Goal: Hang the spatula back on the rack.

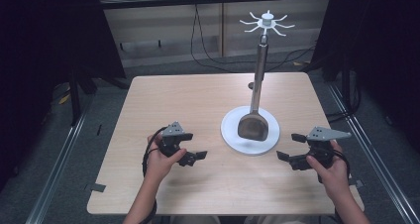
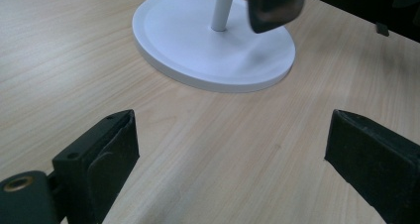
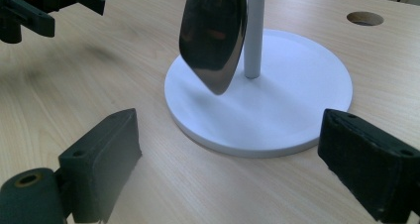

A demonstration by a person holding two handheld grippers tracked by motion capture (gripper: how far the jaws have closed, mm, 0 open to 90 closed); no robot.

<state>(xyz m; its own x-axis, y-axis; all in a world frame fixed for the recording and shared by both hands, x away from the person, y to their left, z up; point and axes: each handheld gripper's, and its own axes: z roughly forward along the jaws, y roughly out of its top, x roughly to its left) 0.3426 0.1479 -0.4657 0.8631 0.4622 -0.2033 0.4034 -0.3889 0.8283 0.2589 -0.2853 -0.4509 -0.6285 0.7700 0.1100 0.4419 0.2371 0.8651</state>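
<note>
Your left gripper (image 1: 190,154) sits at lower left of the high view, just above the pale wooden table (image 1: 173,100), its jaws spread wide with nothing between them. Your right gripper (image 1: 292,147) at lower right is likewise wide open and empty, jaws pointing toward the centre. Between them, right of centre, stands the white utensil stand with a round flat base (image 1: 233,135) and upright pole. A dark metal spatula (image 1: 253,125) hangs from its spoked top, blade just over the base, not clearly touching it.
</note>
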